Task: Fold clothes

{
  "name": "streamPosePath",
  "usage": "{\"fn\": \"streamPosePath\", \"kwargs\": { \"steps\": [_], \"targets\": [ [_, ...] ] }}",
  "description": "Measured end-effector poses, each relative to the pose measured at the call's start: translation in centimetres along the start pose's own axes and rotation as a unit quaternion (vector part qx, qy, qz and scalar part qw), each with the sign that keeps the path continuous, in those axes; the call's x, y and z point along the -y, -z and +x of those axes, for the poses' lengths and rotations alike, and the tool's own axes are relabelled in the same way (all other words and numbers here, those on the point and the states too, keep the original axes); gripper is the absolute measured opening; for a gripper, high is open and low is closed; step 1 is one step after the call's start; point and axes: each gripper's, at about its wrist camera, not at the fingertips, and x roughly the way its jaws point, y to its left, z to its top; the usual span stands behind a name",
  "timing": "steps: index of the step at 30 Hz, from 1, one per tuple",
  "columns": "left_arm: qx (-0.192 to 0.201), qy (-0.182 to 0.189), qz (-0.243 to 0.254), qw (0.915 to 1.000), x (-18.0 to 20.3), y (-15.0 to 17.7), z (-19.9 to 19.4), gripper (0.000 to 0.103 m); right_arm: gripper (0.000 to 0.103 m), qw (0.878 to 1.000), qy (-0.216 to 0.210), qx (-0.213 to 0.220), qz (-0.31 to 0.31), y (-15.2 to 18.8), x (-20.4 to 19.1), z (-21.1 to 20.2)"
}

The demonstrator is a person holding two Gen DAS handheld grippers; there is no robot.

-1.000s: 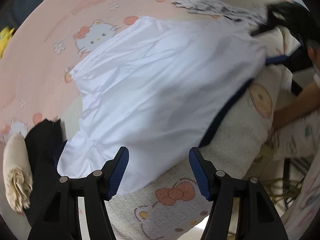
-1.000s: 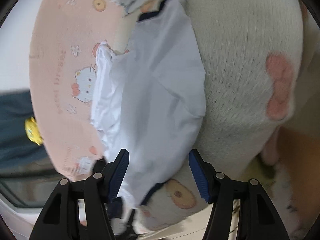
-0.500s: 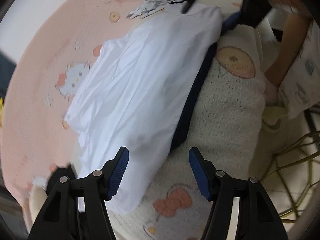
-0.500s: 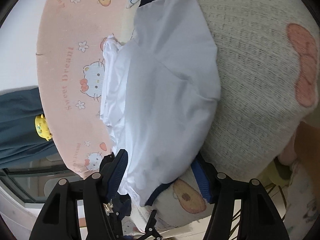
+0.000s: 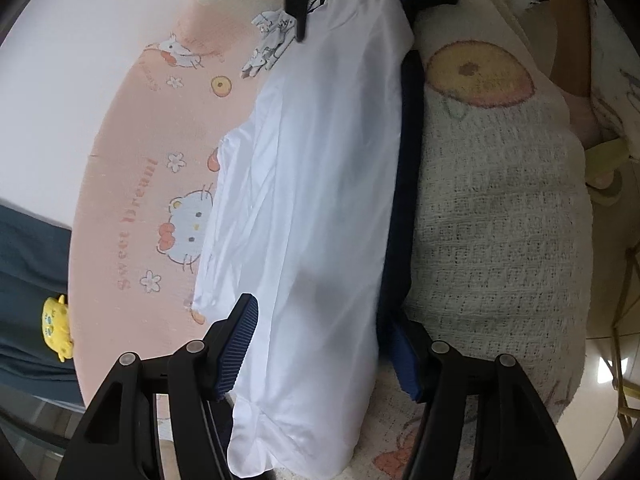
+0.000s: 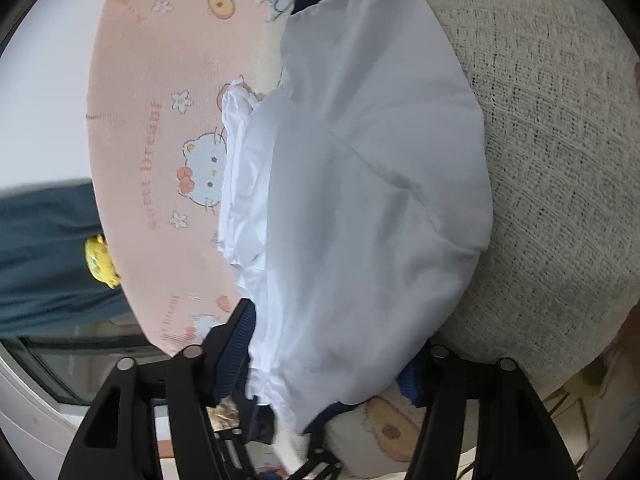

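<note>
A white garment (image 5: 320, 184) with a navy trim (image 5: 406, 184) lies lengthwise on the bed, half on the pink sheet and half on the cream blanket. My left gripper (image 5: 322, 352) straddles its near end. The jaws are closing, with the cloth between the blue pads (image 5: 240, 344) but not pinched. At the garment's far end my right gripper (image 5: 364, 12) shows as black fingers. In the right wrist view the same garment (image 6: 360, 200) drapes between the right gripper's (image 6: 324, 368) closing jaws and covers part of one pad. It looks loose there too.
A pink cartoon-cat sheet (image 5: 132, 200) lies left and a cream waffle blanket (image 5: 500, 240) right. A grey-patterned garment (image 5: 268, 48) sits beyond the white one. A yellow toy (image 5: 58, 328) lies on dark blue cloth. A person's arm (image 5: 568, 40) and a wire rack (image 5: 624, 320) are at the right.
The left gripper rolled and came down onto the garment's near end, which now lies between its fingers. The right gripper crept forward, its jaws narrowed, and cloth now covers part of one pad.
</note>
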Motion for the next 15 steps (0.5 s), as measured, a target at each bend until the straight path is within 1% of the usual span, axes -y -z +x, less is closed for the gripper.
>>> {"fn": "streamPosePath", "kwargs": {
  "steps": [2,3,4,5,6,7,9,10,12,14,15],
  "targets": [
    [-0.002,0.012,-0.019,0.9997,-0.2,0.1,0.1,0.054,0.043,1.000,0.022,-0.002,-0.022,0.2,0.1,-0.5],
    [-0.003,0.024,-0.031,0.9992,-0.4,0.2,0.2,0.045,0.040,0.999,0.033,-0.001,-0.024,0.2,0.3,-0.6],
    [-0.002,0.037,-0.037,0.9986,-0.3,0.3,0.2,0.033,0.027,0.999,0.043,0.000,-0.026,0.2,0.4,-0.6],
    [-0.001,0.050,-0.039,0.9979,-0.2,0.3,0.2,0.027,0.004,0.998,0.051,0.000,-0.025,0.2,0.6,-0.7],
    [0.002,0.054,-0.029,0.9981,0.4,0.3,0.1,0.012,0.000,0.999,0.041,-0.001,-0.005,0.2,1.3,-0.8],
    [0.005,0.051,-0.010,0.9986,1.2,0.3,-0.1,0.004,0.000,0.999,0.030,-0.001,0.014,0.1,1.9,-0.9],
    [0.013,0.017,0.017,0.9996,2.7,0.2,-0.2,0.003,0.000,0.999,0.010,-0.003,0.053,0.0,3.3,-1.1],
    [0.015,0.009,0.009,0.9998,3.0,0.3,-0.3,0.002,0.000,0.998,0.001,-0.004,0.070,-0.1,3.8,-1.2],
    [0.010,0.031,-0.047,0.9984,2.0,0.2,-0.2,0.002,0.000,0.998,-0.001,-0.006,0.070,-0.2,3.7,-1.4],
    [-0.008,0.062,-0.107,0.9923,0.7,-0.2,0.2,0.002,0.000,0.998,-0.003,-0.008,0.068,-0.3,3.5,-1.5],
    [-0.017,0.071,-0.121,0.9900,0.4,-0.4,0.3,0.002,0.002,0.997,-0.005,-0.012,0.071,-0.5,3.3,-1.7]
  ]
}}
